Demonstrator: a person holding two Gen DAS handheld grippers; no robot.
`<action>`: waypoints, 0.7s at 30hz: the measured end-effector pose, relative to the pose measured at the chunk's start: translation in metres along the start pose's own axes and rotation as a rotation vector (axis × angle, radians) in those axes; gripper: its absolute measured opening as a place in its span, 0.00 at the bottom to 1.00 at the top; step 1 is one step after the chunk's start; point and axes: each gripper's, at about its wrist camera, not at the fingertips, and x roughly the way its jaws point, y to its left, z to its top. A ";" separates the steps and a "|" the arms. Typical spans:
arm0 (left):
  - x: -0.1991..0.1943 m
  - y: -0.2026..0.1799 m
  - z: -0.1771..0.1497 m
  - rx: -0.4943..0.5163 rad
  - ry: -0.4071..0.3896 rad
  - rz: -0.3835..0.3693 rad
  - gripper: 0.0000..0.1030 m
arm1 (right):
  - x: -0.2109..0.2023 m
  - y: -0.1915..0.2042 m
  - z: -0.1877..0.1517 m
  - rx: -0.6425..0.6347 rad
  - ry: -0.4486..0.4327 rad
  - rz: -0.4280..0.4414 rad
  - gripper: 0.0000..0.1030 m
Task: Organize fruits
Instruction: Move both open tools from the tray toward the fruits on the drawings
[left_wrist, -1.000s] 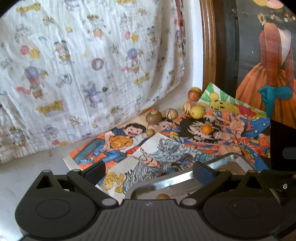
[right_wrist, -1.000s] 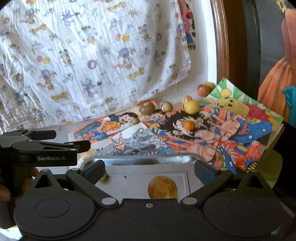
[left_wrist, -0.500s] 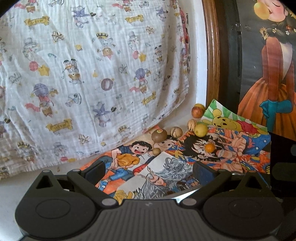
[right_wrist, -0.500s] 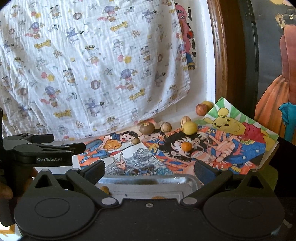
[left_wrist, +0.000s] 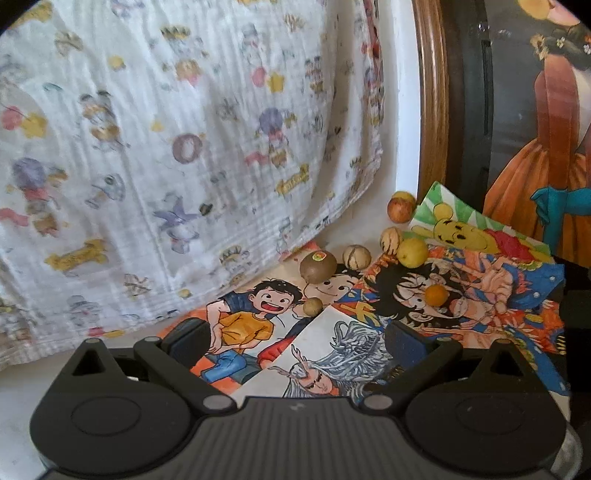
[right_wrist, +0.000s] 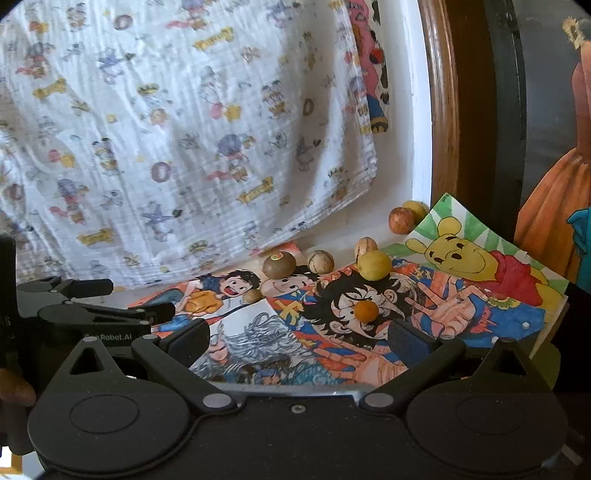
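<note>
Several fruits lie on cartoon posters by the wall. In the left wrist view these are a brown kiwi (left_wrist: 317, 266) with a sticker, a small brown fruit (left_wrist: 313, 306), two striped ones (left_wrist: 356, 256), a yellow lemon (left_wrist: 412, 252), a small orange (left_wrist: 436, 294) and a red fruit (left_wrist: 400, 210). My left gripper (left_wrist: 297, 339) is open and empty, short of them. In the right wrist view the kiwi (right_wrist: 279, 264), lemon (right_wrist: 374, 265) and small orange (right_wrist: 366, 311) lie ahead of my open, empty right gripper (right_wrist: 298, 338). Only the metal tray's rim (right_wrist: 295, 387) shows.
A printed white cloth (left_wrist: 166, 147) hangs behind the posters. A wooden frame (left_wrist: 430, 110) and a painting of an orange dress (left_wrist: 535, 155) stand at the right. The left gripper (right_wrist: 142, 298) shows at the right wrist view's left edge, with a hand (right_wrist: 14, 387) below it.
Both views have lifted and moved toward the fruits. The tray and the fruit in it have dropped out of sight, leaving only a rim in the right wrist view. Both grippers stay open.
</note>
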 end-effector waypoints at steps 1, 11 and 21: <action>0.009 0.000 0.002 0.001 0.008 -0.001 0.99 | 0.008 -0.002 0.002 0.000 0.005 0.000 0.99; 0.093 -0.004 0.016 0.018 0.066 -0.022 0.99 | 0.095 -0.026 0.023 0.024 0.083 -0.005 0.99; 0.161 -0.006 0.024 0.024 0.115 -0.036 0.99 | 0.161 -0.045 0.031 0.033 0.145 0.000 0.99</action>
